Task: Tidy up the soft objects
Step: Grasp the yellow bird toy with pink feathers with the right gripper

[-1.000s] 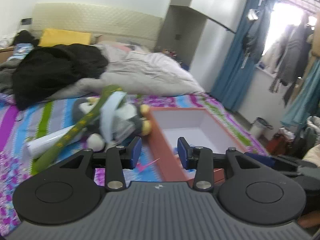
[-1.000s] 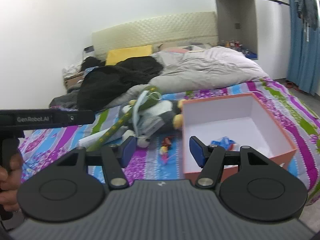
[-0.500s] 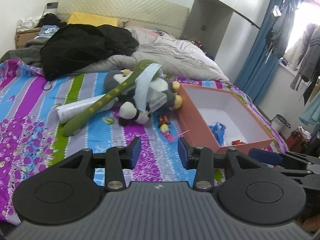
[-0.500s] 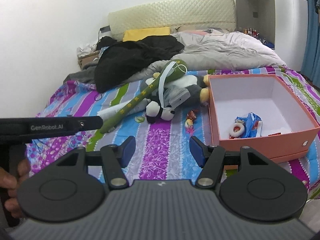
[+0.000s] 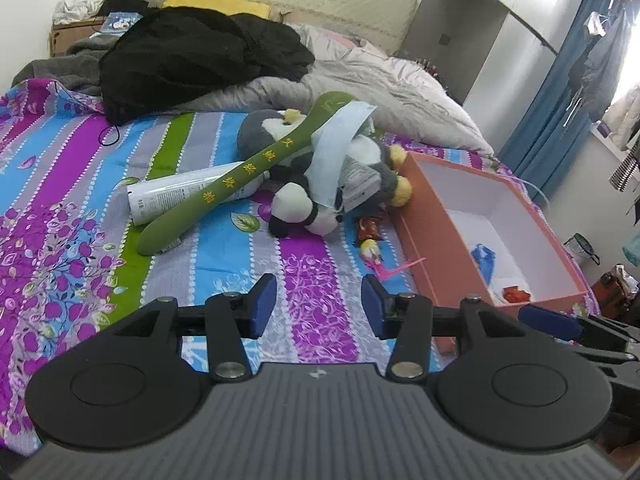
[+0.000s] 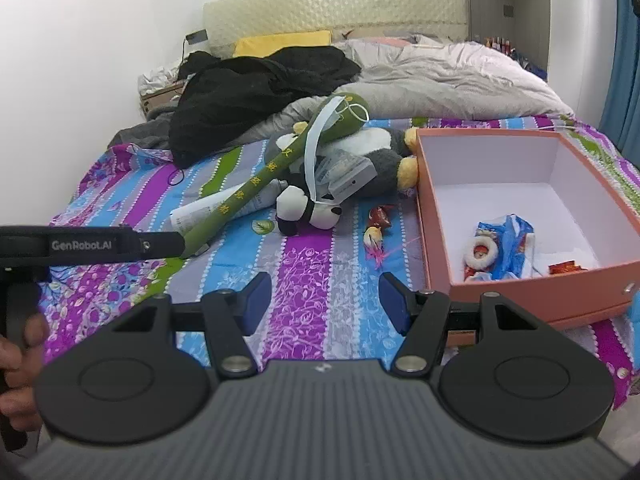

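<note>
A heap of soft toys lies mid-bed: a grey penguin plush [image 5: 360, 168] [image 6: 380, 168], a small panda plush [image 5: 300, 212] [image 6: 308, 210], and a long green plush stick [image 5: 240, 184] [image 6: 256, 188] with a pale blue face mask [image 5: 340, 148] draped over it. To the right stands an orange box [image 5: 424, 248] [image 6: 532, 300] holding a few small items. My left gripper [image 5: 319, 304] hovers over the striped sheet short of the toys, its jaws opening with nothing between them. My right gripper [image 6: 325, 300] is open and empty, also short of the toys.
A white tube [image 5: 180, 196] lies under the green stick. Small wrapped trinkets [image 6: 376, 224] sit between the panda and the box. A black garment [image 5: 192, 56] and a grey duvet [image 6: 440, 76] pile up behind. A hand [image 6: 16, 364] holds the left gripper's handle.
Both grippers dropped and tilted downward toward the bed, so the toys and the box's inside now show more fully. The left jaws stand slightly wider.
</note>
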### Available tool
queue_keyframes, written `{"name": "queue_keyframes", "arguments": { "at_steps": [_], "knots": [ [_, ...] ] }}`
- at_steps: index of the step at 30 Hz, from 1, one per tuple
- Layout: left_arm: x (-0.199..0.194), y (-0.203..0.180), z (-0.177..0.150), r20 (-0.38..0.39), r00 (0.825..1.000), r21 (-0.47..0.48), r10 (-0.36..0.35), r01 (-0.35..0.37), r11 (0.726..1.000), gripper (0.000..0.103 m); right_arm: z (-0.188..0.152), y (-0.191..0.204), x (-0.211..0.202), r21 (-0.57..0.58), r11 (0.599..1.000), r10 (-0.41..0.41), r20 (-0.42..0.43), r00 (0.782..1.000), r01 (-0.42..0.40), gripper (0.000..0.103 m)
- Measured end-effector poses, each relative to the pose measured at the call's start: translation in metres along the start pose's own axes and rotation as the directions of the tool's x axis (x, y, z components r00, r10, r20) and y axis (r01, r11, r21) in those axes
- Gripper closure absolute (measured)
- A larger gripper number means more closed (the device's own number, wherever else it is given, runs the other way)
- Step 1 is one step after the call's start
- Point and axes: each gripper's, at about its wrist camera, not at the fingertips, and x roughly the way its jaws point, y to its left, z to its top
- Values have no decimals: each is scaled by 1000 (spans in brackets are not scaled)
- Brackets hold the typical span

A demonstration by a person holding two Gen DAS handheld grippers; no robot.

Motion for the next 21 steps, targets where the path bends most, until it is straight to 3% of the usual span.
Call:
{"name": "queue_keyframes", "arguments": {
  "at_steps": [11,21],
  "knots": [
    [100,24,36,-100,995,-9,25,-26,1000,50,25,-13,88,10,999,-29,-77,997,30,42],
    [193,42,68,-113,993,-22,17,-19,1000,50,37,-32,171,-24,998,-65,-164,984,62,46]
  ]
}}
